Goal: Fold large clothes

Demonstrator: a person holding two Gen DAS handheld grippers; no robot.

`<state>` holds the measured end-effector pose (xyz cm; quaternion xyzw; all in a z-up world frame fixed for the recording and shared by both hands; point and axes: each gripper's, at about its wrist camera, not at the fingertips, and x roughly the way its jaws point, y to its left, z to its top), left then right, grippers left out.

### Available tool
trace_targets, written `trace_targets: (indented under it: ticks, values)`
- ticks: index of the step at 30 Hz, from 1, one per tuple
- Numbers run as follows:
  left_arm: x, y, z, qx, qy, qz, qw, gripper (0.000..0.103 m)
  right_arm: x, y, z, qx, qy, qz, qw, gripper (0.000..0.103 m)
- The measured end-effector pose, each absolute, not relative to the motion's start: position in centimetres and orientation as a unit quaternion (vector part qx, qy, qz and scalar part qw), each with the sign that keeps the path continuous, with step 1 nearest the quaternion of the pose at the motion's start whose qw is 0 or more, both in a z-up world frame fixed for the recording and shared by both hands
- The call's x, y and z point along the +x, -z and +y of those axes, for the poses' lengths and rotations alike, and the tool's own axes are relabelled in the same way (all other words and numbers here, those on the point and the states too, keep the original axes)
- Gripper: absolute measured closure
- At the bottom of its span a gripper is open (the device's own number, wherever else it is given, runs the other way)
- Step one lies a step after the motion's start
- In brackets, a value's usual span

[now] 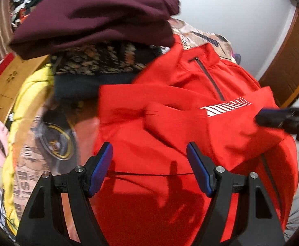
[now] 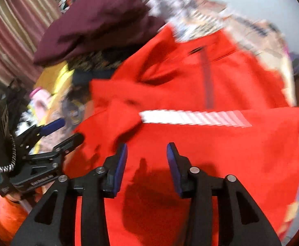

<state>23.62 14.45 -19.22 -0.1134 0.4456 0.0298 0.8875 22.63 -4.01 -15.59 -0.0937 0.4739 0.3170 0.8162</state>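
A large red jacket (image 1: 170, 123) with a dark zip and a white striped chest band lies spread on a patterned bed cover, partly folded with one sleeve across its front. It also shows, blurred, in the right wrist view (image 2: 211, 147). My left gripper (image 1: 149, 164) is open and empty, just above the jacket's lower part. My right gripper (image 2: 147, 160) is open and empty over the jacket's hem. The right gripper also shows at the right edge of the left wrist view (image 1: 272, 119). The left gripper shows at the left of the right wrist view (image 2: 67, 131), open.
A stack of folded clothes, maroon garment (image 1: 92, 20) on top of a patterned dark one (image 1: 100, 63), sits behind the jacket. A yellow puffy garment (image 1: 28, 94) and a cardboard box (image 1: 12, 78) lie to the left. A wooden door (image 1: 288, 61) stands at right.
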Motion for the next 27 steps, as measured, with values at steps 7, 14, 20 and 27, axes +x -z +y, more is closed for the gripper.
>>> trace_targets:
  ticks: [7, 14, 20, 27]
  values:
    - [27.0, 20.5, 10.6, -0.086, -0.002, 0.461, 0.883, 0.029, 24.3, 13.5, -12.2, -0.071, -0.233, 0.426, 0.872, 0.055]
    - [29.6, 22.9, 9.1, -0.065, -0.013, 0.488, 0.871, 0.054, 25.6, 14.6, -18.1, -0.005, -0.171, 0.440, 0.882, 0.055]
    - [29.8, 23.1, 8.2, -0.054, 0.011, 0.493, 0.868, 0.056, 26.0, 15.8, -22.0, 0.005, -0.129, 0.449, 0.884, 0.055]
    - [30.6, 22.8, 7.3, -0.017, 0.014, 0.481, 0.877, 0.096, 25.9, 16.8, -24.0, 0.055, -0.122, 0.460, 0.878, 0.055]
